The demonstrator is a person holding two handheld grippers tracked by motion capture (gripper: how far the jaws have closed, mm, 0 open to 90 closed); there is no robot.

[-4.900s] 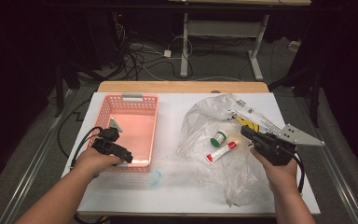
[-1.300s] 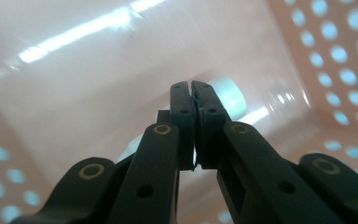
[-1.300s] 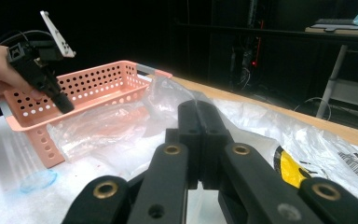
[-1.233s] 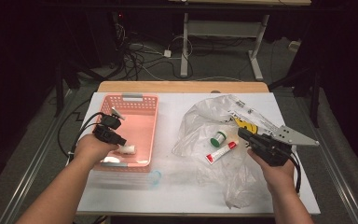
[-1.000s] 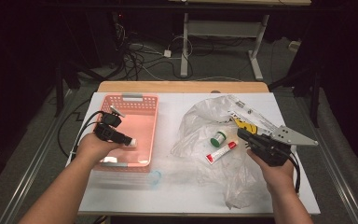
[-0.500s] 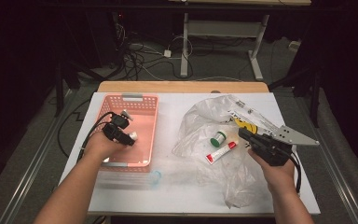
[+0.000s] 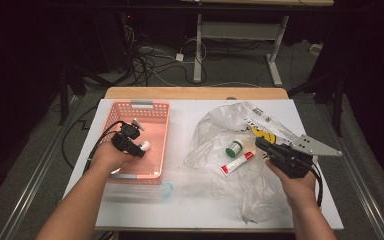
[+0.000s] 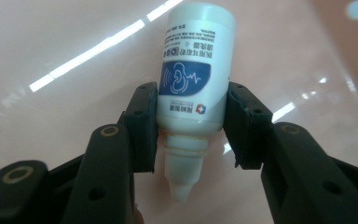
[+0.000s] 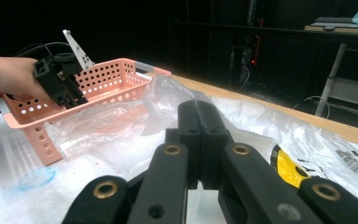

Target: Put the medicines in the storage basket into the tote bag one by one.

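My left gripper is inside the pink basket, near its right wall. Its jaws have just been closing, and both pads now press on the sides of a white dropper bottle with a blue ear logo, nozzle towards the camera, over the basket floor. My right gripper rests shut with nothing in it on the clear plastic bag; its jaws meet flat. A green-capped jar and a red and white tube lie on the bag just left of it.
A yellow-labelled packet lies under the bag beyond the right gripper. A clear sleeve with a blue ring sits in front of the basket on the white table. Cables and desk legs lie on the floor beyond the table.
The left hand has shifted right and slightly away from me within the basket, and the white bottle now shows at its jaws. The right hand has not moved.
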